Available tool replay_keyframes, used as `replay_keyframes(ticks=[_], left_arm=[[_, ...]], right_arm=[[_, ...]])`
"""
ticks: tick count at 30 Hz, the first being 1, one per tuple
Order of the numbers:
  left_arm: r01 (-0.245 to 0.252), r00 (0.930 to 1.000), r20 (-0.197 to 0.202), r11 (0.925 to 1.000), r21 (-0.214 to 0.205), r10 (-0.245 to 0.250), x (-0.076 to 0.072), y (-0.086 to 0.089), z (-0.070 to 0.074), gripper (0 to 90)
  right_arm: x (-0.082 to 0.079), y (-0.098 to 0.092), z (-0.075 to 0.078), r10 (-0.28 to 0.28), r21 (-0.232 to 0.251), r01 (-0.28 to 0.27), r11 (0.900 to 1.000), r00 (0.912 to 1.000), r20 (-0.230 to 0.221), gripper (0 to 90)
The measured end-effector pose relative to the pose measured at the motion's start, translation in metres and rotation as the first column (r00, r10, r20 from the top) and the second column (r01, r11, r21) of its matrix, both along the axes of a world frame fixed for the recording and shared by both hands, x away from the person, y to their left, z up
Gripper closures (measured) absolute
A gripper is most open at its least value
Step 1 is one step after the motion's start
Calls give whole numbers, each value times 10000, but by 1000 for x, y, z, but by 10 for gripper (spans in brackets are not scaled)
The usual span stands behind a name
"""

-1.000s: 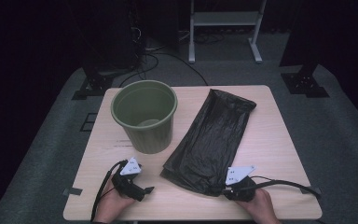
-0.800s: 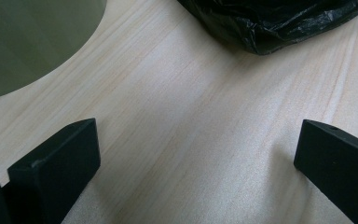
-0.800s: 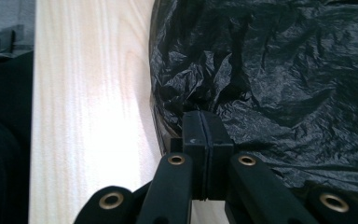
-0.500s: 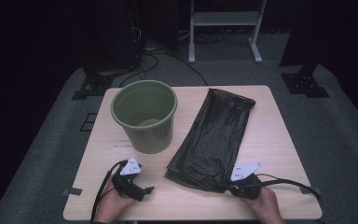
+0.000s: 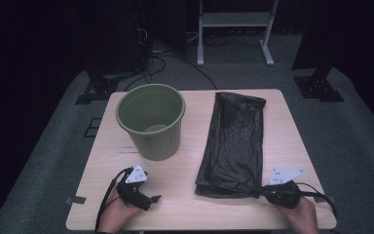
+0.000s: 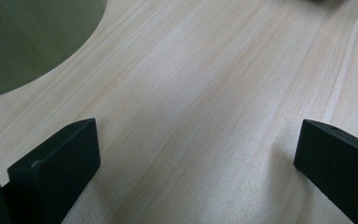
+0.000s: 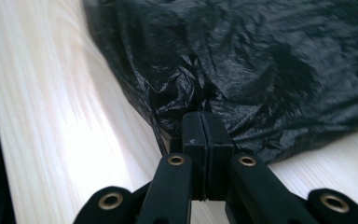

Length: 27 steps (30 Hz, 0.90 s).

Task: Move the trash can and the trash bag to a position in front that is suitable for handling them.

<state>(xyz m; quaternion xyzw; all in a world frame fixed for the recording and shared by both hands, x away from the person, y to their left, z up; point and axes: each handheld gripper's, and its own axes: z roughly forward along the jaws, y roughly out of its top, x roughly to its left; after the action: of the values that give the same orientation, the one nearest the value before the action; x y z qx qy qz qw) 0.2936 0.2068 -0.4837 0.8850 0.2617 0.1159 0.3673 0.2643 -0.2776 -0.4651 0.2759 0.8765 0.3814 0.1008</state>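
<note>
On the tabletop (image 5: 190,161) we have a black plastic bag (image 5: 236,141) lying flat along the right half, with a green bin (image 5: 151,119) standing upright well apart to its left. We judge the thin film could tear or slip free if we pull hard, since we hold only a small crumpled fold at its near edge. Our right tongs (image 7: 204,128) are pressed together, pinching that fold. Our left tongs (image 6: 191,154) are spread wide over bare wood near the bin's base, holding nothing, and we cannot tell whether they touch the wood.
</note>
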Motion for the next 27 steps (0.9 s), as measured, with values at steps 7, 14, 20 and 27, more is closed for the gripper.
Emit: replay_keyframes(ticks=[7, 14, 20, 27], left_arm=[[-17, 10000, 5, 10000, -11, 17, 0, 0, 0, 0], [-16, 10000, 4, 10000, -11, 16, 0, 0, 0, 0], [-25, 10000, 2, 10000, -13, 25, 0, 0, 0, 0], [-25, 10000, 2, 10000, -14, 25, 0, 0, 0, 0]], right_arm=[[-2, -38, 2, -1292, -122, 1293, 9915, 9916, 88, 791], [2, -31, 21, -1489, 457, 1473, 9880, 9883, 333, 517], [17, -3, 30, -1142, 517, 1119, 9924, 9925, 439, 389], [40, 40, 38, -519, 574, 482, 9972, 9966, 648, 342]])
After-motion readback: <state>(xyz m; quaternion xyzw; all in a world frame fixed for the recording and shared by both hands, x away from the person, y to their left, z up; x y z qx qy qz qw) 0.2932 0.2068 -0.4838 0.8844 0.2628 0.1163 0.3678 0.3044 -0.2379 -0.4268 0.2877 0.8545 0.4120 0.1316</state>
